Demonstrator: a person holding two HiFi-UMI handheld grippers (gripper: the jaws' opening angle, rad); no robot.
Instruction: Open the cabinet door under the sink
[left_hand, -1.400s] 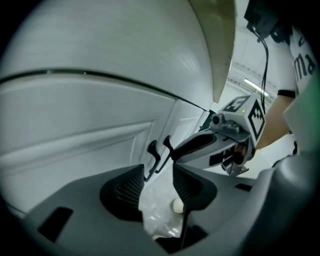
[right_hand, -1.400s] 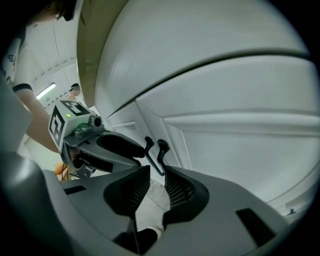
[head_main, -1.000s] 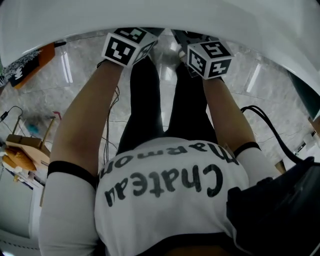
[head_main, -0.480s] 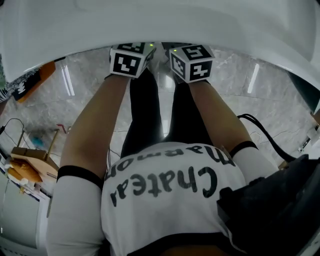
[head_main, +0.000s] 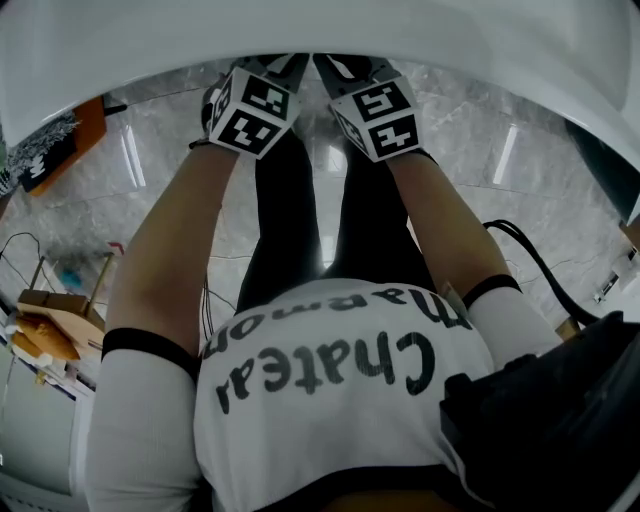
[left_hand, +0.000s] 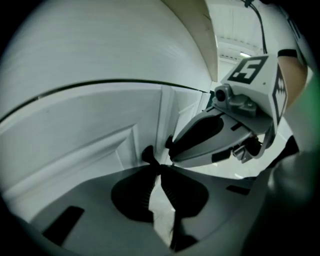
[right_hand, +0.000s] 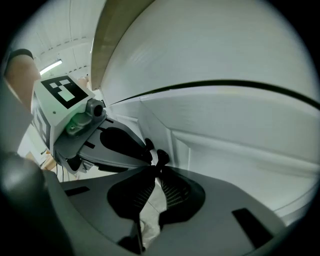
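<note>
Left gripper (left_hand: 159, 167), jaws just closing, pinched the left door knob (left_hand: 148, 154); right gripper (right_hand: 155, 172) clamped the right door knob (right_hand: 162, 156); sink (left_hand: 110, 45) bulged close above both.

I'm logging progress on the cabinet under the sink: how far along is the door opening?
Done: both tools are at the doors. In hand: the left tool, whose jaws have just been closing, pinches the left knob; the right tool pinches the right knob. Left: the pull itself. The left door and right door still look shut, with no gap between them.
</note>
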